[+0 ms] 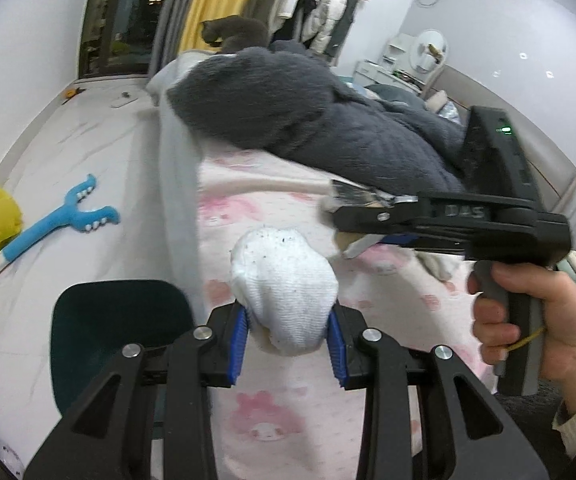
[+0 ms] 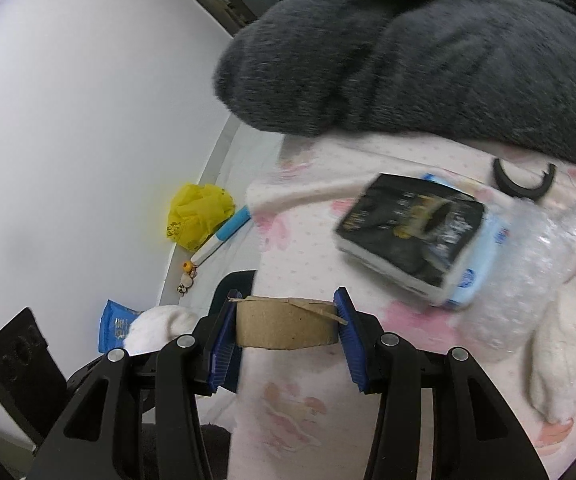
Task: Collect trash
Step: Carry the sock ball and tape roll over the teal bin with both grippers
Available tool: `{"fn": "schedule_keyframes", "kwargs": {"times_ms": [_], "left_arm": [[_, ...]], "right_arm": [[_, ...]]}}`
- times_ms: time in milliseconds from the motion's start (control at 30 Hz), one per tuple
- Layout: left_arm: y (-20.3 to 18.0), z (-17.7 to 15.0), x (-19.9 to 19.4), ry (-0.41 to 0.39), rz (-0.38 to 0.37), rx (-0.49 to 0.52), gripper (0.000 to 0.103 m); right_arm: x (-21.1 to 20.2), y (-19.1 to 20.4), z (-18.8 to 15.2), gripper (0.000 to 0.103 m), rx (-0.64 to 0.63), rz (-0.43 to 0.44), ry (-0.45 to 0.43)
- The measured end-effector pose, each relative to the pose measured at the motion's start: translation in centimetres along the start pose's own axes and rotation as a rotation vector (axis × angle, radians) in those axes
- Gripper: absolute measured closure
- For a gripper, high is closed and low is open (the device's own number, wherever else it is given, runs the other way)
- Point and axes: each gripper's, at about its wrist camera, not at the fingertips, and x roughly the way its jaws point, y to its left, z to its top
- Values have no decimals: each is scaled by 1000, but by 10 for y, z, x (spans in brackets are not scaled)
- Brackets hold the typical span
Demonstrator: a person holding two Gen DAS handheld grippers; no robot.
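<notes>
My left gripper (image 1: 288, 316) is shut on a white, speckled sock (image 1: 284, 272), held over the edge of a bed with a pink patterned sheet (image 1: 288, 420). At the right of the left wrist view, a hand (image 1: 528, 320) holds my right gripper (image 1: 340, 224), with a brown cardboard roll (image 1: 343, 240) between its fingers. In the right wrist view the right gripper (image 2: 287, 312) is shut on that cardboard roll (image 2: 284, 328), its blue pads pressing both ends. The sock (image 2: 156, 328) shows at the lower left there.
A dark teal bin (image 1: 116, 328) stands on the floor beside the bed. A yellow bag (image 2: 198, 216), a blue toy (image 1: 60, 220) and a blue packet (image 2: 116, 324) lie on the floor. On the bed are a grey blanket (image 1: 328, 120), a cat (image 1: 236, 30), a black packet (image 2: 408, 228) and bubble wrap (image 2: 548, 248).
</notes>
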Motion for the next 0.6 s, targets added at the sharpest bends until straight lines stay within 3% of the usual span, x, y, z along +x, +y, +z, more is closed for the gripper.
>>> {"fn": "schedule_keyframes", "kwargs": {"times_ms": [400, 600], "left_arm": [[58, -15, 8, 49, 136, -57, 66], [88, -30, 20, 115, 190, -79, 66]], "right_arm": [[38, 33, -5, 55, -64, 56, 22], [60, 50, -12, 55, -104, 78, 55]]}}
